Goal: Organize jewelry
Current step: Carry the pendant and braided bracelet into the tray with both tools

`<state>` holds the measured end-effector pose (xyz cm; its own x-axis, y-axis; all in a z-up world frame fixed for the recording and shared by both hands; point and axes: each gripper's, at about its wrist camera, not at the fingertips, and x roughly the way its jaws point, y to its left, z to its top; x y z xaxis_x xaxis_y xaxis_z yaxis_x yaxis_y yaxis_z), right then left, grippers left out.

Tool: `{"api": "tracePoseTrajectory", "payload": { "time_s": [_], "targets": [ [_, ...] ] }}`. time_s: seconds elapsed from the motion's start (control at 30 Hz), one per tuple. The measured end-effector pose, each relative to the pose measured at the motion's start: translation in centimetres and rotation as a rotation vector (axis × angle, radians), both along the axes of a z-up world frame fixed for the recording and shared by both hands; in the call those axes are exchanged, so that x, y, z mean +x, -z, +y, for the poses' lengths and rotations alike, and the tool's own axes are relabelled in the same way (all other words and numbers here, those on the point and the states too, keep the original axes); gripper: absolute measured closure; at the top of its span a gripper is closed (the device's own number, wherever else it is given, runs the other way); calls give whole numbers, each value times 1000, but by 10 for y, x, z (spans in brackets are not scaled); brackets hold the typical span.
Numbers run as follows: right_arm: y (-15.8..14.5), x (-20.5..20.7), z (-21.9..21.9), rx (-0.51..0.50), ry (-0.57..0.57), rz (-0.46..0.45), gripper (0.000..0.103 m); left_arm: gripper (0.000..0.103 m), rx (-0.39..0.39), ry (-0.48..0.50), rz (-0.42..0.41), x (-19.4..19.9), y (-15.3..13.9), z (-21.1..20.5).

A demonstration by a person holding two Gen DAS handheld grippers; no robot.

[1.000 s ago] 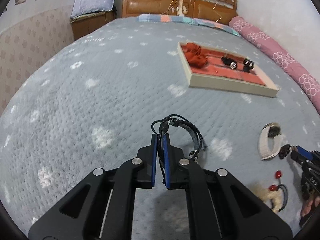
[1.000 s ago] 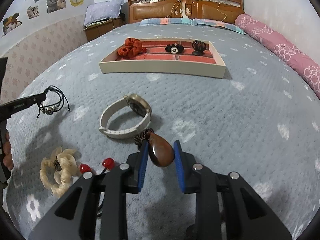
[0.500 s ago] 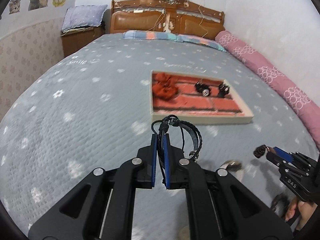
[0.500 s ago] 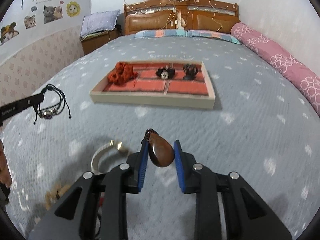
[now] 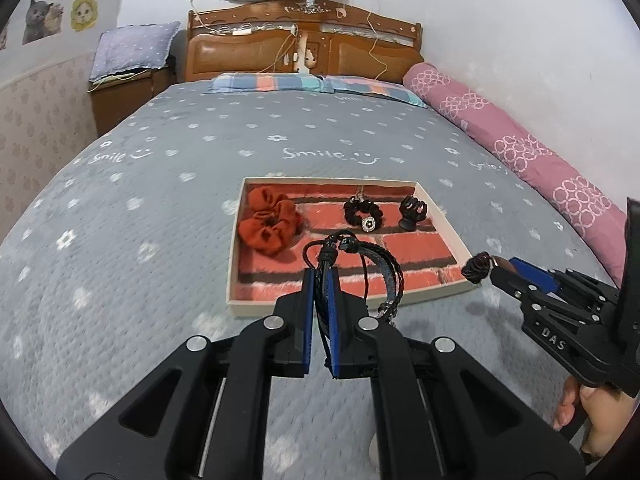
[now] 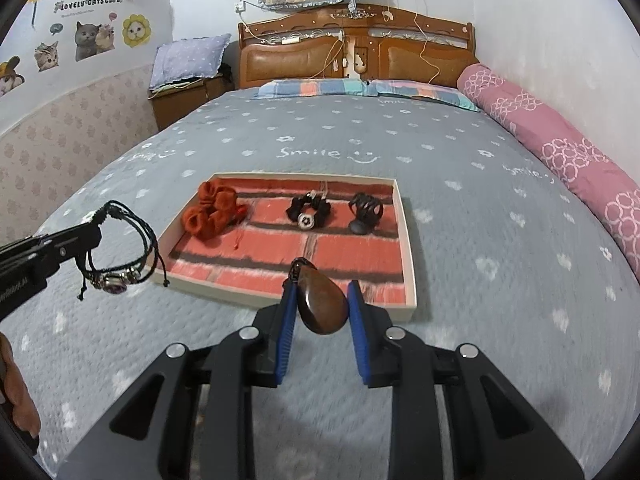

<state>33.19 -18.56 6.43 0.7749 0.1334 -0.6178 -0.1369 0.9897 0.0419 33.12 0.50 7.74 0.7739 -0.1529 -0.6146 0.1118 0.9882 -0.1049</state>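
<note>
Left-wrist view first: the left claw [image 5: 321,280] is pinched tight on the black braided cord bracelet [image 5: 362,258], which dangles in the air just short of the near edge of the shallow cream tray with the red brick-pattern lining [image 5: 446,290] on the grey flower-print bedspread [image 5: 120,240]. Three pieces already sit in that tray: a rust-orange fabric scrunchie [image 5: 269,224], a black scrunchie with a round silver charm [image 5: 363,215] and a small black claw-style hair clip [image 5: 413,212]. So, by my reckoning, a good part is done and two deliveries are in the air (neither set down yet).

Right-wrist view fills the gaps: the right claw [image 6: 322,304], part closed, grips a glossy brown teardrop-shaped wooden pendant [image 6: 323,304] over the tray's near rim, whereas the left view catches only its dark beaded top [image 5: 475,267]. It also shows the bracelet's purple-stoned metal charm [image 6: 114,282]. Whatever else waits on the bed lies outside both views.
</note>
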Motion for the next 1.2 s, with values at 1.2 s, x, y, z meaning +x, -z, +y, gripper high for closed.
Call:
{"api": "tracePoseTrajectory", "payload": {
  "time_s": [1.2],
  "targets": [
    [58, 150, -1, -58, 61, 76, 77, 98, 39, 14, 169, 157, 89, -4]
  ]
}}
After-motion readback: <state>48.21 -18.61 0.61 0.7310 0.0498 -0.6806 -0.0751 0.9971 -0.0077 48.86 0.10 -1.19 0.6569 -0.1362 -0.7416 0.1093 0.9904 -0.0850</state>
